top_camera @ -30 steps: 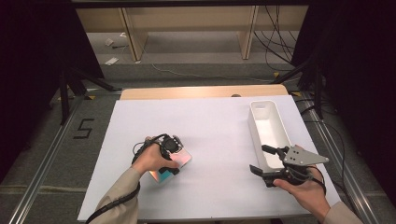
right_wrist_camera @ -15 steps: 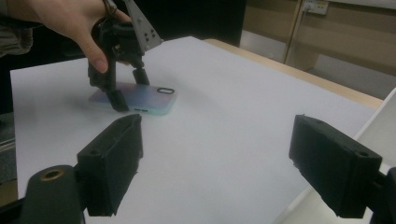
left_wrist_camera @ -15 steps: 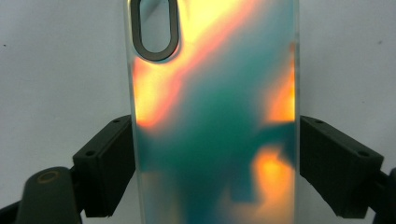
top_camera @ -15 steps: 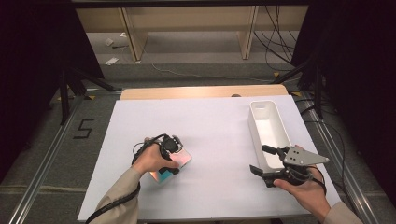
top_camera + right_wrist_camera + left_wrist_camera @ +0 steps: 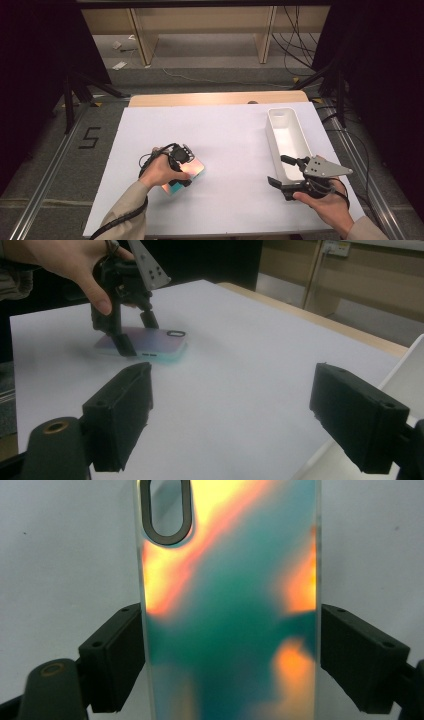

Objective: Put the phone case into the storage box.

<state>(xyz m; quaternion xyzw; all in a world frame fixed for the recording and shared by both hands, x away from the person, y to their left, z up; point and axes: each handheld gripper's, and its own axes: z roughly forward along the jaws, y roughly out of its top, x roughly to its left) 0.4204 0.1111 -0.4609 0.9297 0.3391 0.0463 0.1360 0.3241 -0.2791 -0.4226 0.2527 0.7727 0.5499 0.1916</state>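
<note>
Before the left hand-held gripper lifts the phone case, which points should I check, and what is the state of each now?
1. Left hand-held gripper straddles the phone case, one jaw at each long edge: ok.
2. Pads pressing firmly on the case edges: cannot tell; they sit right at the edges.
3. Case lying flat on the white table: ok.
4. White bin has nothing inside: ok, as far as the high view shows.
5. Right hand-held gripper open, holding nothing, apart from the case: ok.
6. Table surface between case and bin unobstructed: ok.
</note>
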